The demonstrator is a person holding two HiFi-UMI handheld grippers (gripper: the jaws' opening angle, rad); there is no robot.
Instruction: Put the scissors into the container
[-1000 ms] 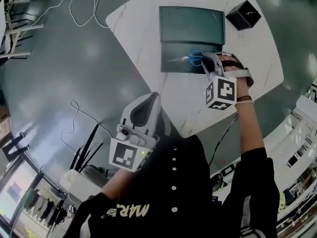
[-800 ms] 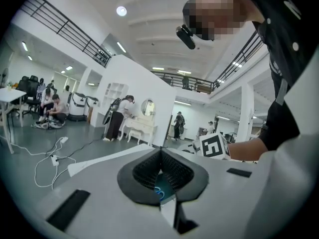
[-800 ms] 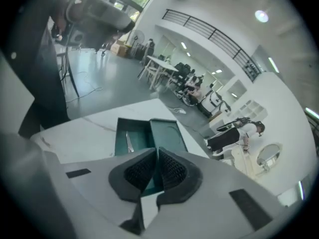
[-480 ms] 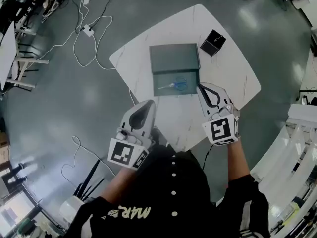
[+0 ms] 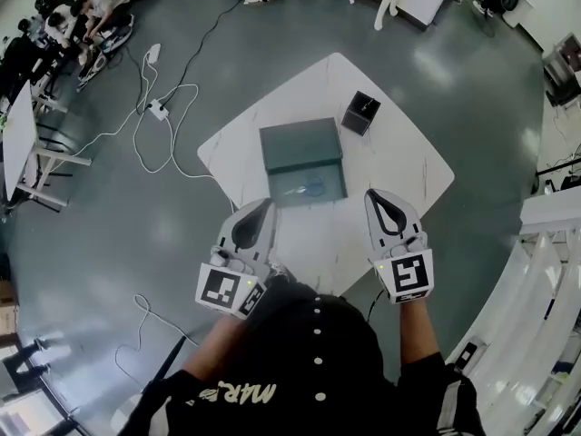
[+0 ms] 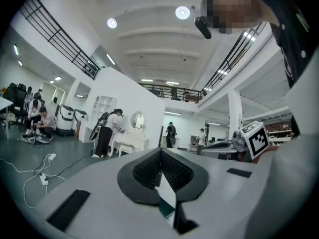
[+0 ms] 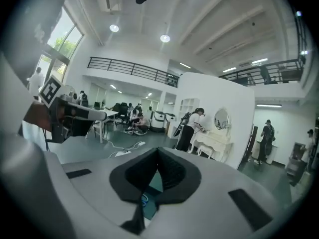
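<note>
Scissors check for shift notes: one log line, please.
scissors: in container | left hand-held gripper: shut, empty | right hand-held gripper: shut, empty

Scissors (image 5: 306, 188) in container (image 5: 300, 148): too small for blades to be told apart. Black box (image 5: 361, 113): contents not made out.

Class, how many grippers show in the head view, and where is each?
2. The left gripper is over the table's near-left edge and the right gripper over its near-right edge. None seems hidden.

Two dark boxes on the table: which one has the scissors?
The large flat green container: blue-handled scissors lie in its nearer half. The small black box stands apart.
</note>
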